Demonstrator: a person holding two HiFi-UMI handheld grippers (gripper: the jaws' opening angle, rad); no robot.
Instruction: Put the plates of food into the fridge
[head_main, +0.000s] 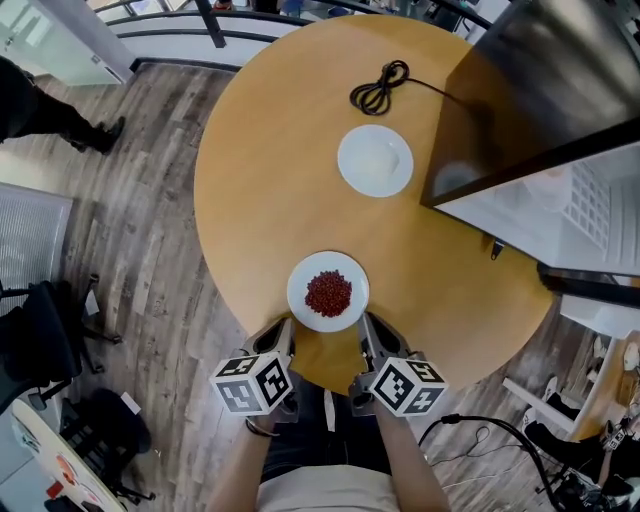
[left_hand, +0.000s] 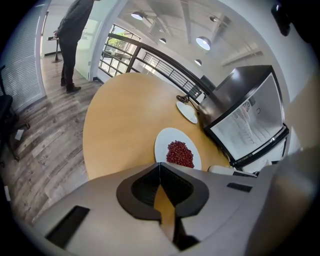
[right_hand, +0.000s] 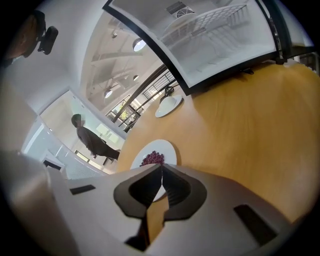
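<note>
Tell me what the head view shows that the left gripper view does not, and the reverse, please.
Only the head view shows the marker cubes, the right claw at the near edge of the plate, and the person's forearms.

Only the left gripper view shows the ceiling lamps, and that the left claw has its jaws together with nothing between them.

Both show the round table, the plate of red food, the second white plate and the open fridge.
</note>
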